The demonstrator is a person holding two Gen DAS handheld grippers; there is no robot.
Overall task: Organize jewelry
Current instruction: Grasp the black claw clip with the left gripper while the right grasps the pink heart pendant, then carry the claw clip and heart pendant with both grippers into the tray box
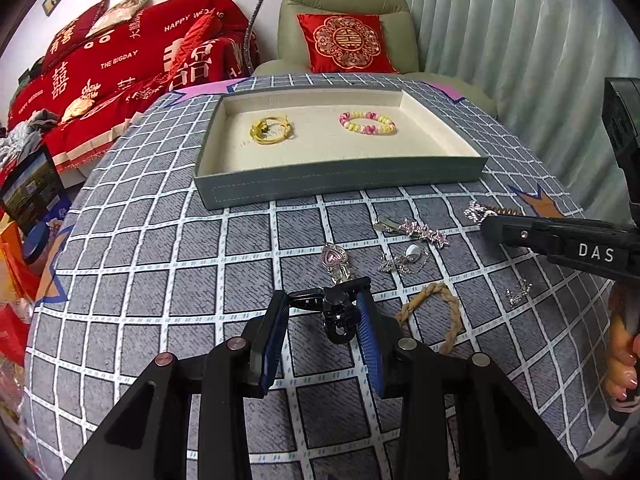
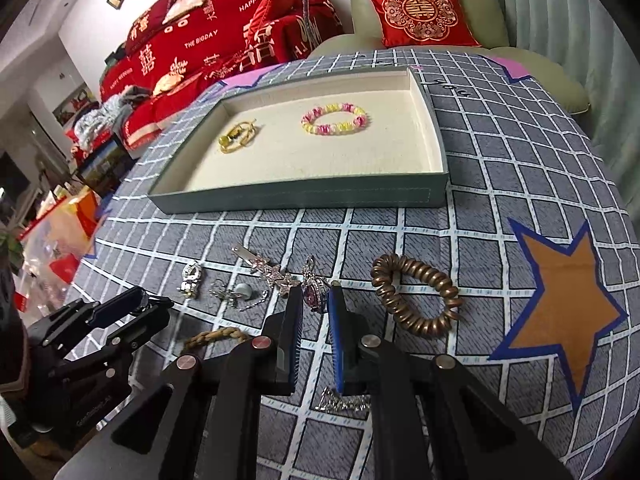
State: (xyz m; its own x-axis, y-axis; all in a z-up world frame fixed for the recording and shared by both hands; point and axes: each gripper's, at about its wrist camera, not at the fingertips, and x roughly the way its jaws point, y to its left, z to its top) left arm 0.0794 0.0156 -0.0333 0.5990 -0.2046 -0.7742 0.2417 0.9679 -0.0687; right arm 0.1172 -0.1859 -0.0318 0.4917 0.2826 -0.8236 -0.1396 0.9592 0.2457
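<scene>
"DAS" shows in white letters on the right gripper [image 2: 314, 300], whose jaws pinch a purple-stoned silver pendant [image 2: 314, 290] on the checked tablecloth [image 1: 160, 240]. The left gripper [image 1: 324, 304] is clamped on a black hair clip [image 1: 338, 308]. Red bedding [image 1: 120, 56] behind reads "HAPPY WEDDING" and "THE BIGDAY". A green tray [image 1: 340, 184] holds a pink-and-yellow bead bracelet [image 1: 367, 122] and a yellow cord bracelet [image 1: 272, 130].
</scene>
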